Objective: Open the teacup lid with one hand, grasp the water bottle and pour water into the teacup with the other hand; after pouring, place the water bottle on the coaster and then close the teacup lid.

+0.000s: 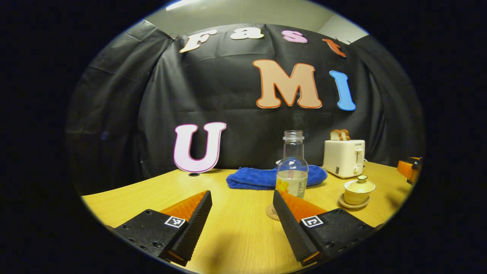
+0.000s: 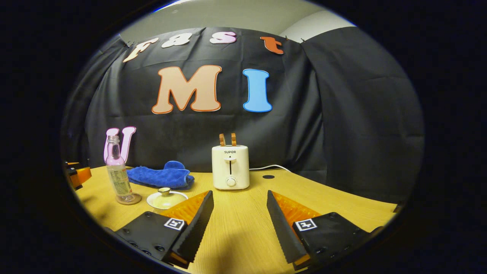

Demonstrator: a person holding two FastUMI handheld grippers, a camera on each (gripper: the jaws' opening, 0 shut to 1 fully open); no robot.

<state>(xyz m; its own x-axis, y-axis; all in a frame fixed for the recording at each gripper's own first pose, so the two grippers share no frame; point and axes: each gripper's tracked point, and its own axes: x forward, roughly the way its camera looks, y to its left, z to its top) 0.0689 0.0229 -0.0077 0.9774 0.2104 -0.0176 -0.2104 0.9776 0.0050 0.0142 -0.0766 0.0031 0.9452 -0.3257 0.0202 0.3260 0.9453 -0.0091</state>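
A clear glass water bottle (image 1: pixel 292 167), uncapped and partly filled, stands upright on a round cork coaster (image 1: pixel 271 213), just beyond my left gripper's (image 1: pixel 242 213) right finger. The left gripper is open and holds nothing. The pale yellow teacup (image 1: pixel 358 189) sits on its saucer to the right with its lid on. In the right gripper view the bottle (image 2: pixel 118 173) and coaster (image 2: pixel 130 199) stand at far left. The lidded teacup (image 2: pixel 166 198) lies just past the left finger of my open, empty right gripper (image 2: pixel 239 213).
A blue towel (image 1: pixel 262 178) lies folded behind the bottle. A white toaster (image 2: pixel 230 166) with two bread slices stands at the back, its cord trailing right. The other gripper (image 1: pixel 409 169) shows at the table's right edge. Bare wooden tabletop (image 2: pixel 243 236) lies under both grippers.
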